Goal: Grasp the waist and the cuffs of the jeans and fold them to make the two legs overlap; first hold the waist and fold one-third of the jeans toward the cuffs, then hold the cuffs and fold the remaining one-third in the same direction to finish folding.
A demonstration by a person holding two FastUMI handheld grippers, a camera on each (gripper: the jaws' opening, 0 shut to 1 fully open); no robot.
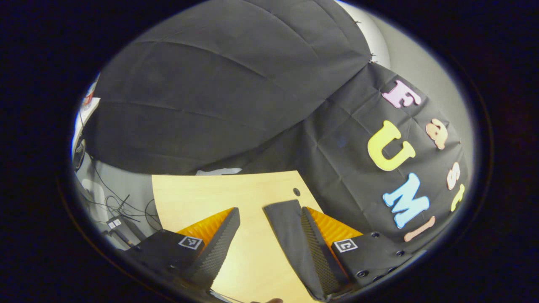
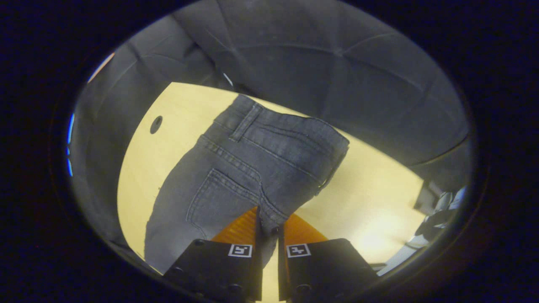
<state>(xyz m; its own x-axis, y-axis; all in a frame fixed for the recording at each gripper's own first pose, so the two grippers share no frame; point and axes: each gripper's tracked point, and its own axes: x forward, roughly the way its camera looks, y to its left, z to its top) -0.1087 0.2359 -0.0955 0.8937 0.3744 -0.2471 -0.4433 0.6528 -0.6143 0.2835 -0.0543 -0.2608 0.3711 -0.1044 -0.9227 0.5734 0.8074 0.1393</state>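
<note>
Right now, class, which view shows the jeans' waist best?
The right gripper view: the waist, belt loop and back pocket lie in plain sight on the table. The left gripper view offers just a dark fabric strip.

The left gripper view rides low over the table (image 1: 202, 198), looking forward between its own fingers (image 1: 219, 240) along the tabletop toward the cloth wall (image 1: 236, 97), with a strip of dark fabric (image 1: 290, 235) lying against one finger. The right gripper view looks down from nearer and steeper, over its own fingers (image 2: 248, 229) onto the jeans (image 2: 261, 160) spread on the table (image 2: 379, 202), the wall (image 2: 337, 63) behind. Both take in the same pale tabletop with its small round hole (image 1: 296, 192) (image 2: 156, 124) and the dark wall.
</note>
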